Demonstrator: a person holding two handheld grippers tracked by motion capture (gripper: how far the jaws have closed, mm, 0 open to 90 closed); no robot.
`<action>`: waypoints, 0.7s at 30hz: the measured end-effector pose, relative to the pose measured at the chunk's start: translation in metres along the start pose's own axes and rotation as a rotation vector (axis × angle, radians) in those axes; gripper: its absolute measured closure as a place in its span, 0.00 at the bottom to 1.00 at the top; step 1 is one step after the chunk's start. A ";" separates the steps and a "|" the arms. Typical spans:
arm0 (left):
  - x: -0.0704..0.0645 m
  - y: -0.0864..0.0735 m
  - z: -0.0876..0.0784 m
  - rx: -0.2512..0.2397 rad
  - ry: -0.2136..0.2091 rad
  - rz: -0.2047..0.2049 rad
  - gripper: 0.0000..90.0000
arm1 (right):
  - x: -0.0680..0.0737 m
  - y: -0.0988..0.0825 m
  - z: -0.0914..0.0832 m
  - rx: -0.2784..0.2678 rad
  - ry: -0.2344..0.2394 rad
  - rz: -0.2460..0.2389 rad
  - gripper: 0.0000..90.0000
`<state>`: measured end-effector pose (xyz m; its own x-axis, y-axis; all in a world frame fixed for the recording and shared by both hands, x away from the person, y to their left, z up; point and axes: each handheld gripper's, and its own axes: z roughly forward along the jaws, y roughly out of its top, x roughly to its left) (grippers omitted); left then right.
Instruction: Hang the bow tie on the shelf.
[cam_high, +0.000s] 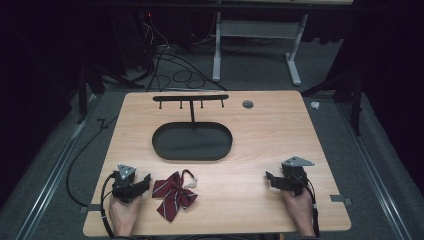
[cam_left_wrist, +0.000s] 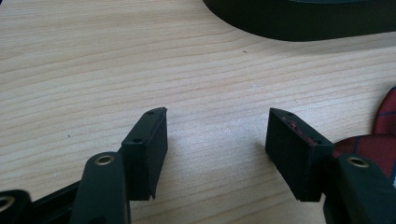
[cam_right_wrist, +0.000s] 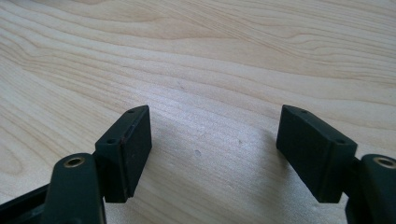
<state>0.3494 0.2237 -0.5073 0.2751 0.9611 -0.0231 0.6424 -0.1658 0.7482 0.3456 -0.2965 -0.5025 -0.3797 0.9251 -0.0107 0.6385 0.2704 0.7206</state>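
Starting at the left: our left gripper (cam_high: 145, 181) rests on the wooden table (cam_high: 260, 200) near its front edge, jaws spread wide with nothing between them. In the left gripper view the gap (cam_left_wrist: 217, 140) frames bare wood, and red plaid cloth shows just past the right jaw.

That cloth is the bow tie (cam_high: 173, 194), dark red plaid with a thin strap (cam_high: 189, 178) and small clasp at its top right. It lies flat just beside the left gripper, in front of the black oval tray (cam_high: 165, 150) of the hook stand (cam_high: 190, 98).

We judge it light, soft and floppy; wings will sag if pinched. Best hold looks like the centre knot, or the strap for hanging.

Right gripper (cam_high: 270, 180) sits well apart at the table's right front, jaws equally wide, empty (cam_right_wrist: 212, 149).
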 end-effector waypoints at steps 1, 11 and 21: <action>0.000 0.000 -0.001 0.000 -0.001 -0.001 0.44 | 0.000 0.000 0.000 0.000 0.000 0.000 0.31; 0.002 0.000 -0.010 -0.029 -0.026 -0.007 0.46 | 0.000 0.000 0.000 0.000 0.000 0.000 0.31; -0.009 0.009 -0.026 -0.062 -0.072 0.034 0.51 | 0.000 0.000 0.000 0.000 0.001 -0.001 0.31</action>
<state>0.3337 0.2195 -0.4833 0.3477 0.9366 -0.0428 0.5867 -0.1818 0.7891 0.3457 -0.2968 -0.5024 -0.3811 0.9245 -0.0112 0.6381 0.2718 0.7204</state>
